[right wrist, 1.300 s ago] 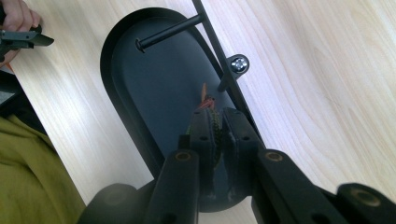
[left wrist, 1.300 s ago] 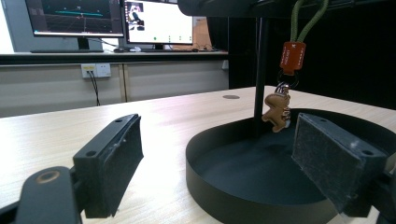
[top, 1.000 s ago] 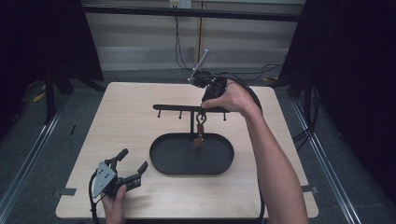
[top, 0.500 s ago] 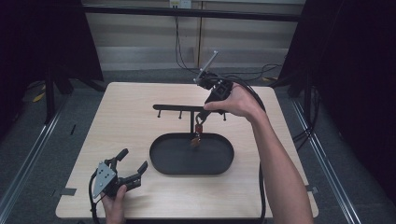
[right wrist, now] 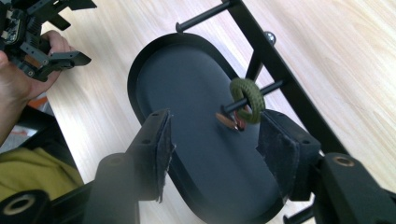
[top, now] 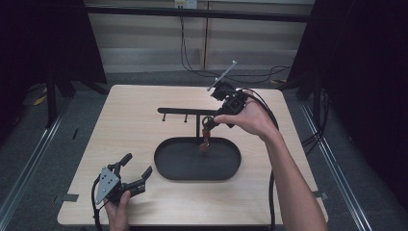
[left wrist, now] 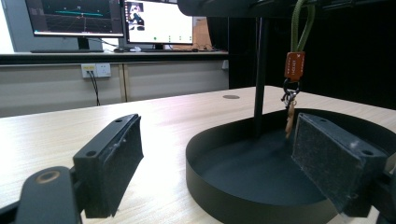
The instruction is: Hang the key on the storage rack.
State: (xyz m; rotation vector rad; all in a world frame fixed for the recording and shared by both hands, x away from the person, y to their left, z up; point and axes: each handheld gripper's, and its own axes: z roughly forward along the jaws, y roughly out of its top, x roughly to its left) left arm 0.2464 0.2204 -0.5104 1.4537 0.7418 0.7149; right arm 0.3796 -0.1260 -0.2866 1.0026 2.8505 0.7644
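Two risks stand out: the right gripper (right wrist: 212, 140), jaws just opening and empty, could knock the rack (top: 185, 111). Its keychain (top: 206, 137), at the tray's (top: 166, 166) twelve o'clock, seems loosely hooked; the left gripper (top: 136, 173) rests open.

My table (top: 144, 130) is light wood with round corners. A black oval tray (top: 166, 166) sits on it near the middle. A thin black post stands up from the tray and holds a bar with pegs (top: 180, 111). My left gripper (top: 137, 175) rests near the front left corner.
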